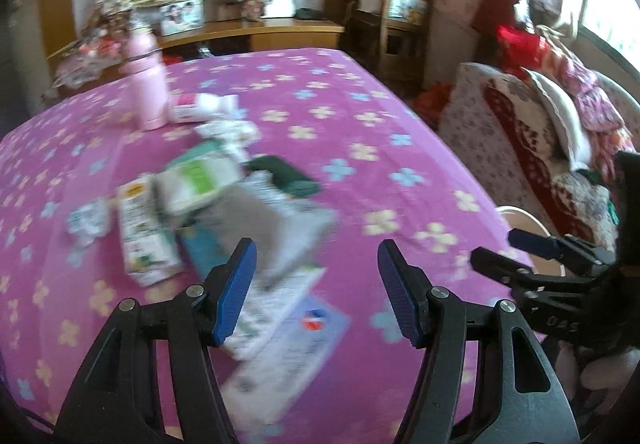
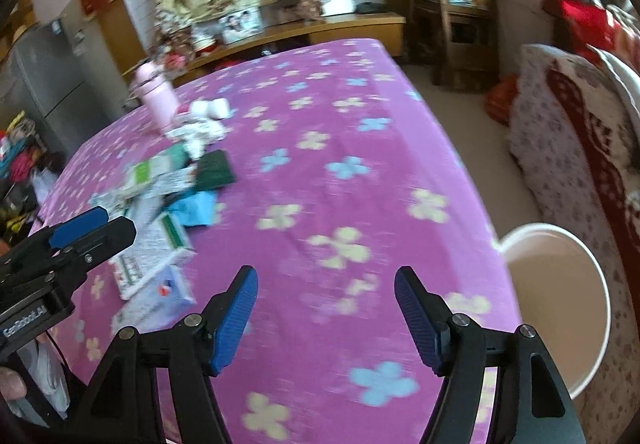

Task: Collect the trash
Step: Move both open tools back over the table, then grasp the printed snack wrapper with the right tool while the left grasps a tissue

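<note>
Blurred boxes [image 1: 256, 228], seemingly cartons, defy reading; left gripper [image 1: 316, 264] and right gripper [image 2: 326, 292] gape empty.

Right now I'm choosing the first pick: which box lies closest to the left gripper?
The pale bluish flat box with a red mark, lying right under the left gripper; the other boxes sit farther up the cloth.

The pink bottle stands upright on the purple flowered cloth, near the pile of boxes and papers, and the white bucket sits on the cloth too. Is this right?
Not quite. The white bucket is not on the cloth; the right wrist view shows it below the table's edge. The pink bottle does stand upright near the pile.
</note>
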Demonstrator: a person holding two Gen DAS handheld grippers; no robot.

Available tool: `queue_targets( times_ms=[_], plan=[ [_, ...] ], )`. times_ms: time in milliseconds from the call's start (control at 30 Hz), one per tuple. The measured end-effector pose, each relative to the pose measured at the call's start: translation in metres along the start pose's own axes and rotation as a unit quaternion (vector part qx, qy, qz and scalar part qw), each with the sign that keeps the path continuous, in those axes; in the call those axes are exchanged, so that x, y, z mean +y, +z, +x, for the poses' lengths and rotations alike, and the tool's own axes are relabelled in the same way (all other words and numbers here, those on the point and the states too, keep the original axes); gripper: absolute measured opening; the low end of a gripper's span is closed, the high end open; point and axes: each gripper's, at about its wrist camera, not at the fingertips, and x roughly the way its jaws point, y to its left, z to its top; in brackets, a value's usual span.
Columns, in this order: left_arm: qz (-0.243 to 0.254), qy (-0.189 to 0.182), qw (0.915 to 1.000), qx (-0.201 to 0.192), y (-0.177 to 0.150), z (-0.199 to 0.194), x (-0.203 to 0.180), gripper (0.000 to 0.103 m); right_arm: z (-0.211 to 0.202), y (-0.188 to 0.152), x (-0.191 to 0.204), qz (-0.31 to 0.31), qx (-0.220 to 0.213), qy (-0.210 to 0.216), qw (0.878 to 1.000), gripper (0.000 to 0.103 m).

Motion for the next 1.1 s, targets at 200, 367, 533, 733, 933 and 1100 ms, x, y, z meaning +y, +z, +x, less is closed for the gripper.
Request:
queue_targets(
  times_ms=[200,367,533,733,933,1100],
  plan=[
    [-0.044,0.033,0.9985,-0.005,-0.005,-0.008,0.078,0.062,0.011,0.020,0.047,-0.038,-0.001,0.025,0.999,0.072],
    [-0.074,0.059,0.9954,0.009,-0.005,-0.003,0.137,0.062,0.021,0.041,0.084,-0.065,0.002,0.052,0.997,0.078],
    [-0.105,0.074,0.9916,0.015,0.000,0.011,0.189,0.062,0.043,0.062,0.121,-0.095,0.020,0.067,0.993,0.080],
    [-0.130,0.071,0.9888,0.019,0.014,0.035,0.233,0.062,0.077,0.076,0.149,-0.122,0.054,0.070,0.989,0.080],
    [-0.124,0.079,0.9882,0.044,0.024,0.076,0.250,0.062,0.104,0.080,0.152,-0.124,0.077,0.064,0.987,0.080],
    [-0.108,0.084,0.9880,0.072,0.018,0.101,0.250,0.062,0.118,0.080,0.156,-0.135,0.091,0.061,0.985,0.080]
  ],
)
